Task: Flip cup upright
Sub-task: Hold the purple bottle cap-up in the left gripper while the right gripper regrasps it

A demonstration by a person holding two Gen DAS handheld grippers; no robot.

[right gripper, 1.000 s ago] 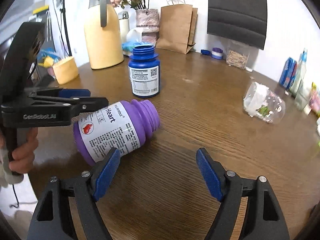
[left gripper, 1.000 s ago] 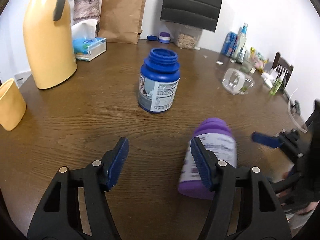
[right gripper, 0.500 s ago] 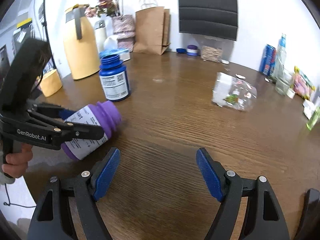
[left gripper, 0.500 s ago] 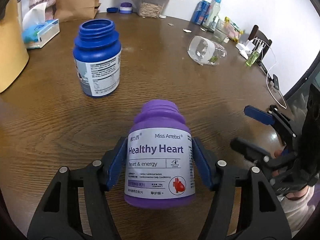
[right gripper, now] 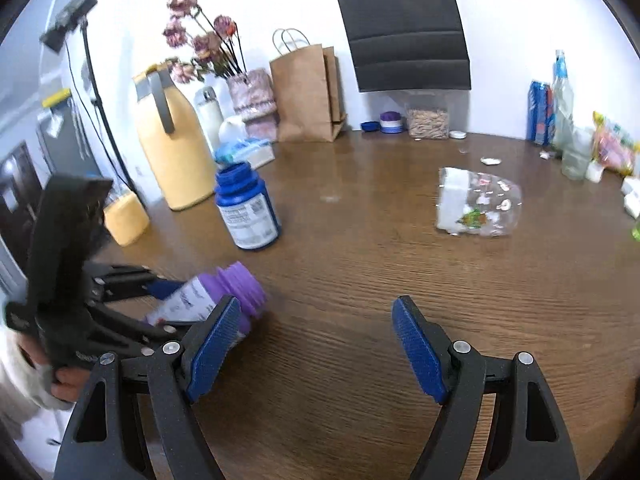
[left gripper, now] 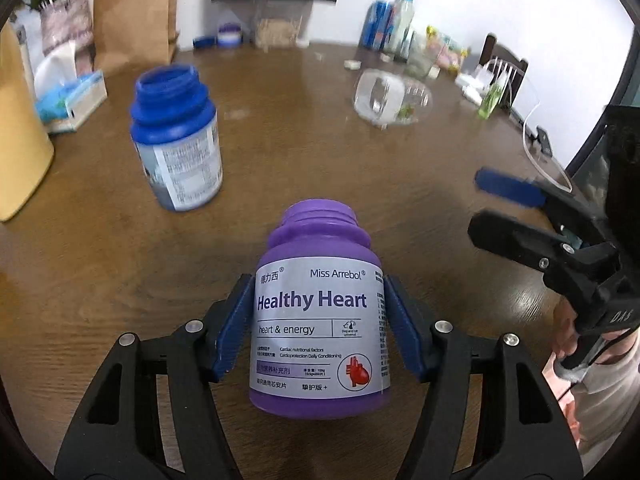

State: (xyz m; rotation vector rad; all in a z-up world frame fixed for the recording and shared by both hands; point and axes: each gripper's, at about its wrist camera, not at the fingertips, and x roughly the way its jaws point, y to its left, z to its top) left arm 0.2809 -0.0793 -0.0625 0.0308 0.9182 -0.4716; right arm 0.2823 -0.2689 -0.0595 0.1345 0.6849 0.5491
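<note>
A purple "Healthy Heart" bottle (left gripper: 318, 320) lies tilted with its open neck pointing away from me, low over the table. My left gripper (left gripper: 318, 288) is shut on it, a blue pad pressed to each side of the label. In the right wrist view the same bottle (right gripper: 240, 284) and the left gripper (right gripper: 168, 308) sit at the lower left. My right gripper (right gripper: 316, 308) stands open over bare wood, just right of the bottle. A clear plastic cup (right gripper: 478, 208) lies on its side farther back on the right, also in the left wrist view as the clear cup (left gripper: 390, 98).
A blue open bottle (right gripper: 248, 210) stands upright behind the purple one. A yellow jug (right gripper: 172, 148), a yellow cup (right gripper: 126, 218), a tissue box (left gripper: 72, 100) and a paper bag (right gripper: 308, 96) line the back left of the wooden table (right gripper: 360, 272). Drink bottles (right gripper: 560, 108) crowd the right edge.
My left gripper moved around the purple bottle, which was outside its right finger, and closed on it. The right gripper stayed open and swung away to the right.
</note>
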